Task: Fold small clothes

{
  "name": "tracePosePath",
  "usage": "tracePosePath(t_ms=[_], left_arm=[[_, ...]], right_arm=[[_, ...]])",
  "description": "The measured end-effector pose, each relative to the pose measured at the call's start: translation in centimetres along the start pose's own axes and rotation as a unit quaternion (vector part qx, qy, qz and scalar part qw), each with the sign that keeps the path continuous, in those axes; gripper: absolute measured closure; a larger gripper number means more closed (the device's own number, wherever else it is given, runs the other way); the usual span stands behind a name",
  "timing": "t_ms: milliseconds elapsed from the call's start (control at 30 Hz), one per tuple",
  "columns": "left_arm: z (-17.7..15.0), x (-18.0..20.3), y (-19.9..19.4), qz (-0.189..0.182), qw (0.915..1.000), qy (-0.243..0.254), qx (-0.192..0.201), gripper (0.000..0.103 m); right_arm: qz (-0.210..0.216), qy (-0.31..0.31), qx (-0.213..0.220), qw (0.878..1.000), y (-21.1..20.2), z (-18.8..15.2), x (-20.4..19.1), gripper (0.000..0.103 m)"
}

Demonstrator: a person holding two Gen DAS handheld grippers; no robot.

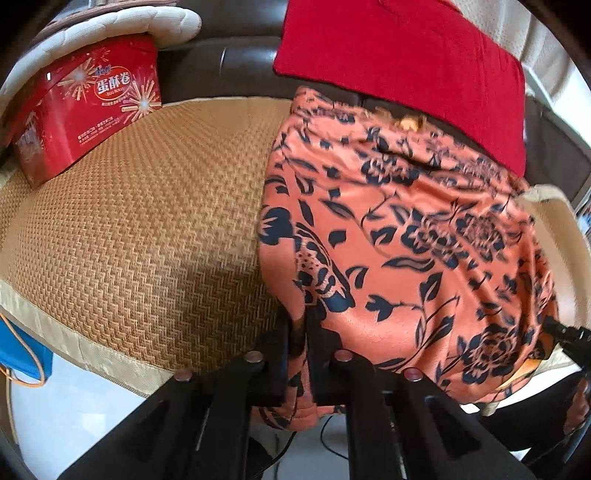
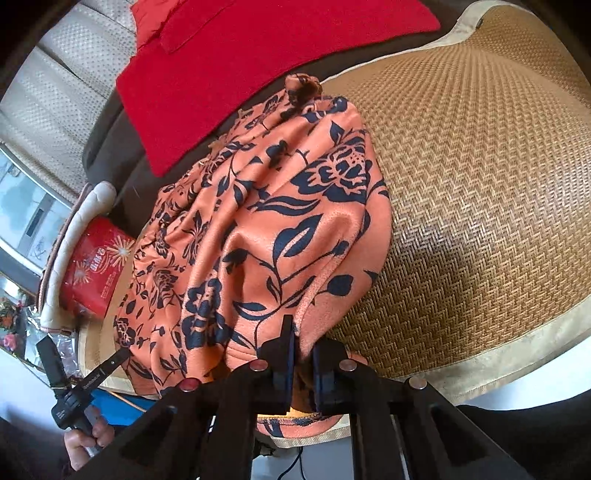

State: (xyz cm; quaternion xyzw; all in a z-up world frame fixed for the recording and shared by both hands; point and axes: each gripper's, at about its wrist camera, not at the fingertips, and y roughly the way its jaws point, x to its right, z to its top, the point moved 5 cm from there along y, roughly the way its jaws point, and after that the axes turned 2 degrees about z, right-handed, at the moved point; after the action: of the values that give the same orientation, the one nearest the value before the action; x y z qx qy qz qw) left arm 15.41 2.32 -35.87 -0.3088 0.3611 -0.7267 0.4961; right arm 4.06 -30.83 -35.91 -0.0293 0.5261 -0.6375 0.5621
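An orange garment with a dark blue flower print [image 1: 399,236] lies bunched on a woven straw mat [image 1: 147,221]. My left gripper [image 1: 297,332] is shut on the garment's near left edge. In the right wrist view the same garment [image 2: 266,229] is heaped on the mat [image 2: 480,184], and my right gripper [image 2: 303,343] is shut on its near right edge. The left gripper shows at the lower left of the right wrist view [image 2: 122,356]. The right gripper's tip shows at the right edge of the left wrist view [image 1: 554,326].
A red cloth [image 1: 406,62] lies behind the garment on a dark sofa back. A red egg-roll tin [image 1: 85,107] stands on the mat's far left corner, with a pale cushion [image 1: 110,26] behind it. The mat's beige border [image 2: 498,362] runs along the near edge.
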Motion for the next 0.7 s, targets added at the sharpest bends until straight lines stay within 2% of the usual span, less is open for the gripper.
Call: tracePosePath(t_ms=[33,67,200,467,700], left_arm=[[-0.2,-0.1,0.4,0.009,0.9999,0.002,-0.007,0.078],[-0.3,-0.4,0.6,0.015,0.9998,0.001,-0.010,0.075],[-0.2,-0.5,0.2,0.037,0.9992,0.012,0.009,0.075],[1.0,-0.5,-1.3,0.095,0.9932,0.041,0.053,0.075],[1.1,-0.5,-1.7,0.103,0.9917,0.049,0.060,0.075]], right_arm=[[-0.004,0.005,-0.009,1.000,0.3,-0.2,0.2,0.093],[-0.006,0.012,-0.015,1.000,0.4,-0.2,0.6,0.090],[0.000,0.038,-0.030,0.999,0.7,0.5,0.8,0.090],[-0.006,0.036,-0.037,0.999,1.6,0.5,0.8,0.090],[-0.012,0.031,-0.040,0.999,2.0,0.7,0.3,0.090]])
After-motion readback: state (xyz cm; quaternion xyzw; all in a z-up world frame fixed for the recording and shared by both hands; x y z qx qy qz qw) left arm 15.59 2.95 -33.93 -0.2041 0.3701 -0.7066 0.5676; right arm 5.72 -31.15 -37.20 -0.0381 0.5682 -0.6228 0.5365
